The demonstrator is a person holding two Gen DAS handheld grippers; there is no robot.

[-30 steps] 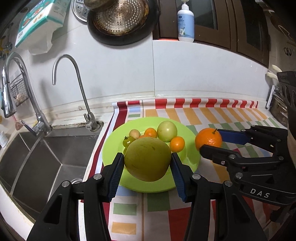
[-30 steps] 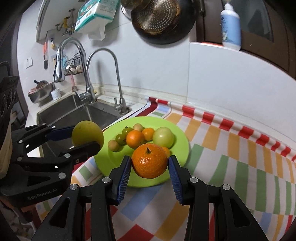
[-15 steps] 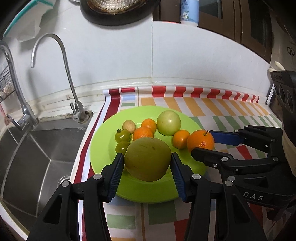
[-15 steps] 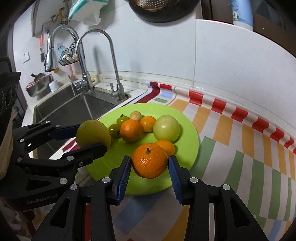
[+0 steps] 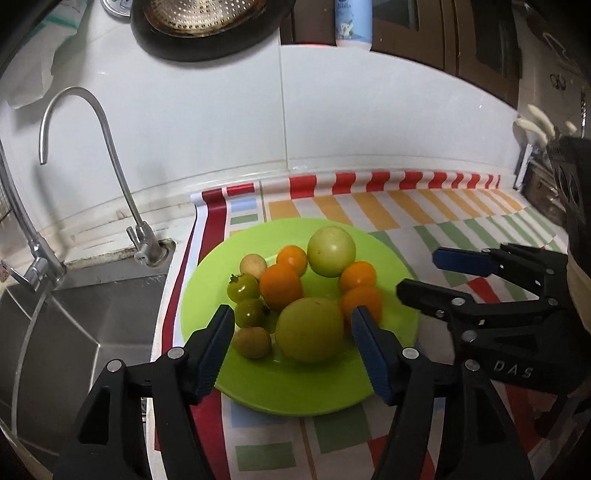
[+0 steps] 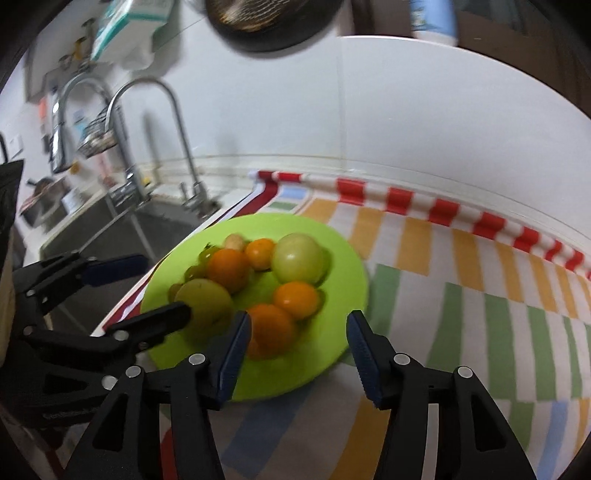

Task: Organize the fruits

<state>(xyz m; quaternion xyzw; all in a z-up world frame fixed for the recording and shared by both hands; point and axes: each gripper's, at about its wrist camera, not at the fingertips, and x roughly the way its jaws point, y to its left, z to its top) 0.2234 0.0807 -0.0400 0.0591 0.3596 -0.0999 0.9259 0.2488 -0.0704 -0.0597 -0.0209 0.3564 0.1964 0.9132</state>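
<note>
A lime-green plate (image 5: pixel 314 387) on the striped cloth holds several fruits. The big yellow-green fruit (image 5: pixel 309 329) rests on the plate's front, between the spread fingers of my open left gripper (image 5: pixel 292 343), touching neither. The orange mandarin (image 6: pixel 271 329) lies on the plate beside it, just inside the left finger of my open right gripper (image 6: pixel 295 343). A pale green tomato (image 5: pixel 331 251), small oranges and small green tomatoes (image 5: pixel 243 287) sit behind. The right gripper (image 5: pixel 421 275) shows at the right of the left wrist view; the left gripper (image 6: pixel 162 291) shows at the left of the right wrist view.
A steel sink (image 5: pixel 66 332) with two taps (image 5: pixel 136 229) lies left of the plate. The striped cloth (image 5: pixel 424 206) covers the counter to the right. A white tiled wall stands behind, with a pan (image 5: pixel 207 22) and a bottle (image 5: pixel 352 22) above.
Both grippers have opened. The big green fruit and the mandarin, held a moment ago, now lie on the plate. The right wrist view is blurred from motion.
</note>
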